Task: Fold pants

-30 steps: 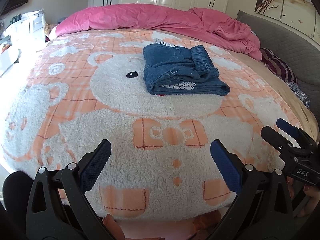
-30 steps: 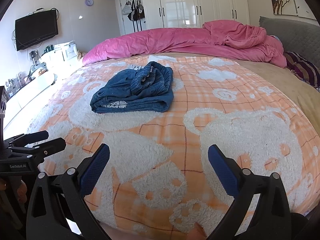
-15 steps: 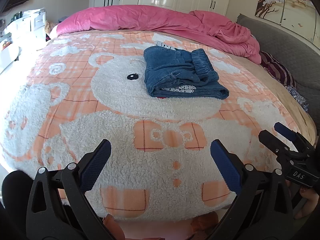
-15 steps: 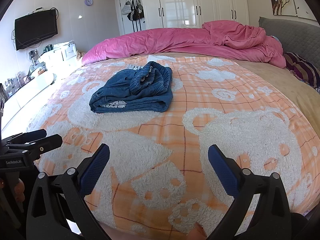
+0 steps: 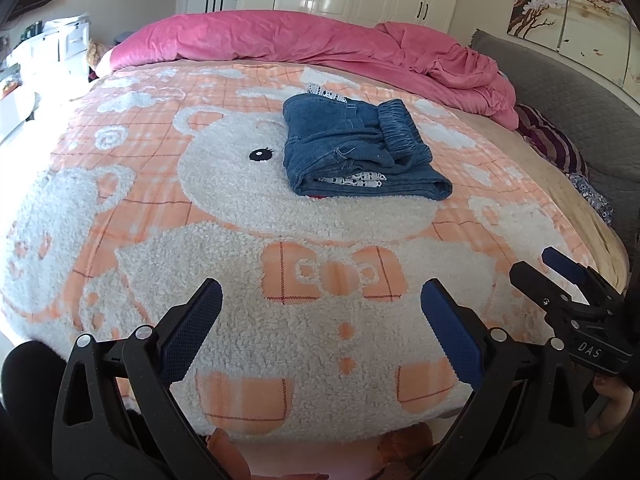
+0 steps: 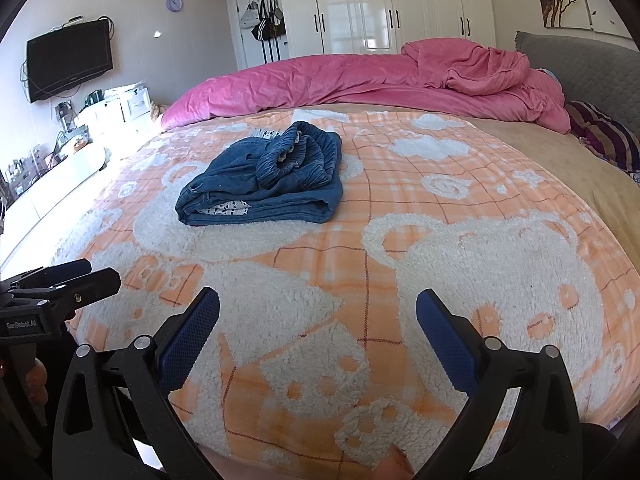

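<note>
pants: blue denim pants folded into a chunky bundle, sitting on the bed's blanket on the far half, right over the big white bear's face. The gathered elastic waistband is on top, and a bit of black-and-white patterned lining peeks out of the near edge (there's also a sliver of red under the near edge, can't tell what that is).

left hand-held gripper: left hand-held gripper hovers over the near edge of the bed, jaws spread wide apart, nothing between them. Well short of the pants. Blue pads face each other across the gap.

right hand-held gripper: right hand-held gripper is pretty much the same deal, jaws wide apart and empty, low over the near part of the blanket, with the pants off to the far left in its view. It also shows up at the right edge of the left wrist view.

blanket: fuzzy orange-and-white blanket with a bear pattern covers most of the bed.

duvet: pink duvet bunched along the far side of the bed.

background: white wardrobe on the far wall, a TV mounted on the left wall, grey headboard at the right.
</note>
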A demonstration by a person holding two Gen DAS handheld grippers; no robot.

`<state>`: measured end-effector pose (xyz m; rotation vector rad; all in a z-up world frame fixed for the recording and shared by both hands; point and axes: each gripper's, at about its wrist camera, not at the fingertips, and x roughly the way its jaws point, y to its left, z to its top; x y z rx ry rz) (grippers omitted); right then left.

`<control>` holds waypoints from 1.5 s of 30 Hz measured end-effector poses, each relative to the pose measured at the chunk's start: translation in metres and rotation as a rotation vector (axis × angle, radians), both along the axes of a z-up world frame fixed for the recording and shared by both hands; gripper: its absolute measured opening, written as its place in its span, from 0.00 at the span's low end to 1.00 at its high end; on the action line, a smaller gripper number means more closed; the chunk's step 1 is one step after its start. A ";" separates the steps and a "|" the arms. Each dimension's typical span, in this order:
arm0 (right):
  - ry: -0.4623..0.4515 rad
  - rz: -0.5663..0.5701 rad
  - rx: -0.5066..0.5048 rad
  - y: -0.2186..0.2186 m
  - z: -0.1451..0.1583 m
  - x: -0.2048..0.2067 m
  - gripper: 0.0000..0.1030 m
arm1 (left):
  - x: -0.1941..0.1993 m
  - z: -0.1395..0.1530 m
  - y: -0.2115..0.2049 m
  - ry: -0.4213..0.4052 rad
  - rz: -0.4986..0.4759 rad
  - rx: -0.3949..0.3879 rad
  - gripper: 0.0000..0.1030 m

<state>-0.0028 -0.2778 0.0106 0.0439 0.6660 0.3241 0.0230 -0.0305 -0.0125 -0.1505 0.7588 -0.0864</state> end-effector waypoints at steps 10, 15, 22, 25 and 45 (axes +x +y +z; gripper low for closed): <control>0.005 -0.007 -0.001 -0.001 -0.001 0.002 0.95 | 0.001 -0.001 -0.001 0.010 -0.010 -0.002 0.91; 0.009 -0.009 -0.001 -0.002 -0.002 0.002 0.95 | 0.001 -0.001 -0.002 0.011 -0.016 -0.001 0.91; 0.017 -0.012 -0.002 -0.003 -0.003 0.003 0.96 | 0.001 -0.001 -0.002 0.016 -0.031 -0.015 0.91; 0.017 -0.012 -0.003 -0.003 -0.003 0.003 0.96 | 0.001 0.000 -0.002 0.013 -0.039 -0.019 0.91; 0.045 -0.025 -0.002 -0.003 -0.009 0.007 0.95 | 0.008 -0.003 0.001 0.037 -0.032 -0.010 0.91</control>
